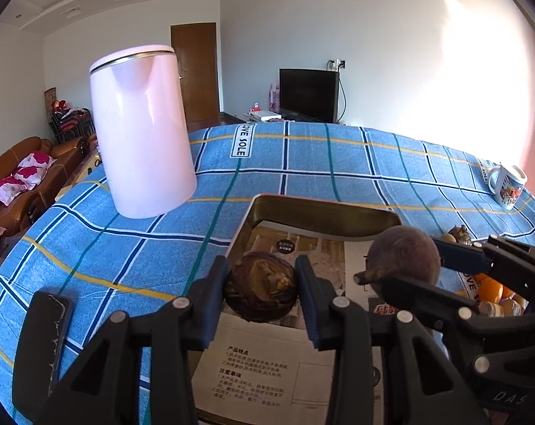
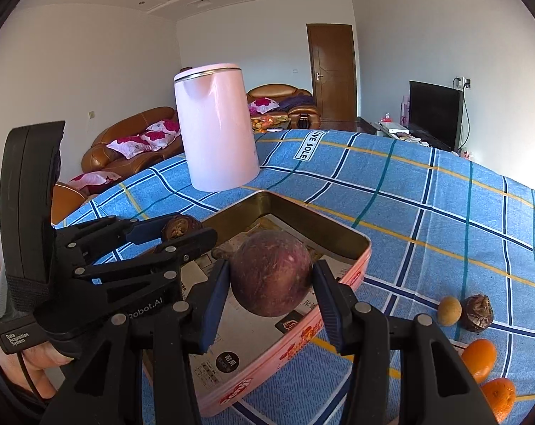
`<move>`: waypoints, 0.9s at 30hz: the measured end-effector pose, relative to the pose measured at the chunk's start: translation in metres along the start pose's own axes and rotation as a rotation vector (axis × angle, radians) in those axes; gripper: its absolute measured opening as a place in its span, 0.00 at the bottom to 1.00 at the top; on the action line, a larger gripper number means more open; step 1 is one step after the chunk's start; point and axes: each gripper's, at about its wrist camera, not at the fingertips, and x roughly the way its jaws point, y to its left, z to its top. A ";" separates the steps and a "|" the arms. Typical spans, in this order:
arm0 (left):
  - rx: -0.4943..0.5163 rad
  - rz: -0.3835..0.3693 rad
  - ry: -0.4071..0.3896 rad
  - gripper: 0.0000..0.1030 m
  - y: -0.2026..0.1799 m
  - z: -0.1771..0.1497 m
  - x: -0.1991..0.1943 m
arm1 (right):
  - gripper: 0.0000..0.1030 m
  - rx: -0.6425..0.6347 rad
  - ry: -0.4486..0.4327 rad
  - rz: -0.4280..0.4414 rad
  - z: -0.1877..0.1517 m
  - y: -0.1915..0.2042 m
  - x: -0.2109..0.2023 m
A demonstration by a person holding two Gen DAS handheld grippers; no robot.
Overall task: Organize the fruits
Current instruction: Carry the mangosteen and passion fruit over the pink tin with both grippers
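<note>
My left gripper (image 1: pixel 262 273) is shut on a dark brown wrinkled fruit (image 1: pixel 260 294), held above the near part of an open metal tin (image 1: pixel 324 202) lined with printed paper. To its right, my right gripper (image 1: pixel 409 265) is shut on a round purple-red fruit (image 1: pixel 405 251) over the same tin. In the right wrist view the purple-red fruit (image 2: pixel 271 283) sits between the blue pads of the right gripper (image 2: pixel 271 272), above the tin (image 2: pixel 356 269). There the left gripper (image 2: pixel 175 235) holds the brown fruit (image 2: pixel 178 226) at the tin's left side.
A tall pink kettle (image 1: pixel 143 131) stands beyond the tin on the blue checked cloth. A phone (image 1: pixel 44 336) lies near left, a mug (image 1: pixel 508 186) far right. Right of the tin lie a small yellow fruit (image 2: pixel 448 311), a brown fruit (image 2: pixel 478 313) and two oranges (image 2: pixel 479 359).
</note>
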 end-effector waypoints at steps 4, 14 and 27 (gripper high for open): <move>0.001 0.000 0.011 0.39 0.001 -0.002 0.004 | 0.49 -0.008 0.024 -0.002 -0.002 0.003 0.010; -0.005 0.001 0.026 0.39 0.002 -0.003 0.007 | 0.49 -0.031 0.069 -0.008 -0.002 0.006 0.022; 0.019 0.068 -0.020 0.47 -0.005 -0.003 -0.008 | 0.51 -0.046 0.029 0.013 -0.005 0.009 0.003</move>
